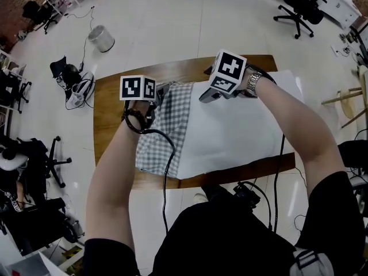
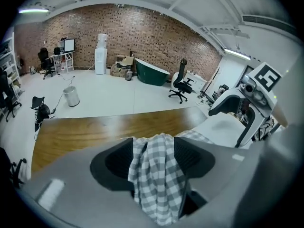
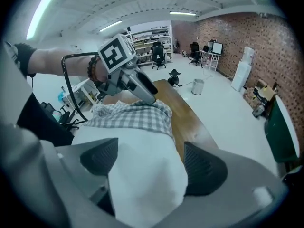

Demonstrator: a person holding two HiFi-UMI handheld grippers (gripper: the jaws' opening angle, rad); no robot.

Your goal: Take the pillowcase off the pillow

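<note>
A white pillow [image 1: 236, 131] lies on a wooden table [image 1: 109, 114], its left end still inside a grey-and-white checked pillowcase [image 1: 167, 131]. My left gripper [image 1: 163, 92] is at the pillowcase's far edge. In the left gripper view, a bunched fold of the checked cloth [image 2: 154, 175] hangs loosely between the wide-set jaws of the left gripper [image 2: 154, 156]. My right gripper [image 1: 208, 95] is at the pillow's far edge, just right of the cloth. Its jaws stand wide around the bare pillow corner [image 3: 142, 175], as the right gripper [image 3: 149, 160] shows in its own view.
The table's far edge [image 3: 187, 113] runs just beyond both grippers. On the floor stand a metal bin [image 1: 102, 38] and office chairs [image 1: 299, 7], with bags and cables [image 1: 72, 82] at the left. A black cable [image 1: 167, 171] trails from the left gripper across the pillowcase.
</note>
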